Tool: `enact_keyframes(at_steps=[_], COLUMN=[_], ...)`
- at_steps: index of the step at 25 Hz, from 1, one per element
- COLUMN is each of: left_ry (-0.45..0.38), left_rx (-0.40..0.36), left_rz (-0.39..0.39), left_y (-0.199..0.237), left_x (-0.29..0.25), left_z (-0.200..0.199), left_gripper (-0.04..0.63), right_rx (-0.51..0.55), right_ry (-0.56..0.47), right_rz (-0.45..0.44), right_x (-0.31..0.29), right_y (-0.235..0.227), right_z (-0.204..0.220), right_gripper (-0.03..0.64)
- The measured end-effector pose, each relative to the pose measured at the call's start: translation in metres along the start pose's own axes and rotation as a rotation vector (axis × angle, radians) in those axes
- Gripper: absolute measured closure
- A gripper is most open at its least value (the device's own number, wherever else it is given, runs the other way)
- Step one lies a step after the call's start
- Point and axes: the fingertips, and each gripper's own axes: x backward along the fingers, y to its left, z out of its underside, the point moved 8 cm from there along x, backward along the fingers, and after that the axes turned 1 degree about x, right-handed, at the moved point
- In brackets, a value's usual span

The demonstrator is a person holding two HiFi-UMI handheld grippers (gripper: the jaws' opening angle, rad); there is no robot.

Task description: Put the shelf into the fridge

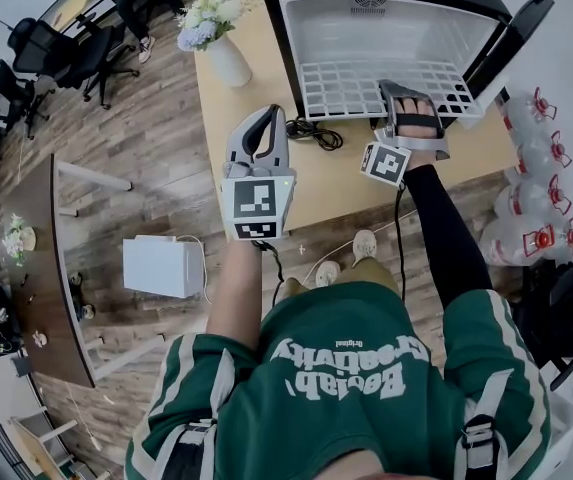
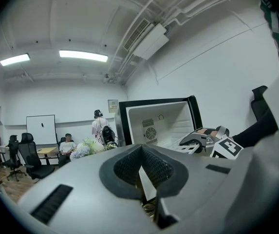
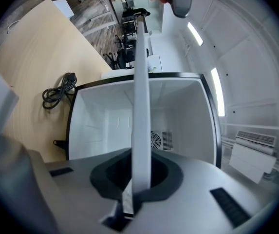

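A white wire shelf [image 1: 366, 88] lies level, part inside the open black fridge [image 1: 281, 48] and part sticking out of its front. My right gripper [image 1: 409, 100] is shut on the shelf's front edge at the right side. In the right gripper view the shelf [image 3: 140, 106] runs edge-on as a white strip from the gripper [image 3: 137, 189] toward the fridge's white inside [image 3: 100, 126]. My left gripper [image 1: 264, 118] hovers over the table's near edge, left of the shelf, shut and holding nothing. The left gripper view looks past that gripper [image 2: 144, 174] at the fridge [image 2: 154, 126] and the right gripper [image 2: 202, 138].
The fridge stands on a light wooden table [image 1: 336, 183], its door [image 1: 521, 23] swung open to the right. A black cable [image 1: 314, 131] lies coiled in front of it, and a flower vase [image 1: 216, 38] stands at the table's left. Water bottles [image 1: 531, 168] crowd the floor at right.
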Motion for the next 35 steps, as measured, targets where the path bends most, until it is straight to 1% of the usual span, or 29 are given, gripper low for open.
enact_keyframes(at_steps=[3, 7, 16, 24, 35], left_ry=[0.004, 0.005, 0.014, 0.017, 0.023], left_rx=[0.004, 0.003, 0.008, 0.058, 0.081], left_rz=[0.003, 0.01, 0.008, 0.007, -0.006], left_y=[0.002, 0.002, 0.005, 0.008, 0.009], left_x=[-0.003, -0.008, -0.012, -0.018, -0.026], left_z=[0.002, 0.003, 0.007, 0.011, 0.013], left_gripper=[0.597, 0.597, 0.597, 0.597, 0.597], right_rx=[0.017, 0.03, 0.03, 0.015, -0.04], right_ry=[0.008, 0.014, 0.007, -0.013, -0.034], right_rz=[0.016, -0.005, -0.005, 0.025, 0.003], right_x=[-0.002, -0.006, -0.016, -0.021, -0.038], right_y=[0.002, 0.011, 0.013, 0.018, 0.02], right_z=[-0.001, -0.002, -0.002, -0.002, -0.003], right_gripper=[0.589, 0.589, 0.589, 0.589, 0.595])
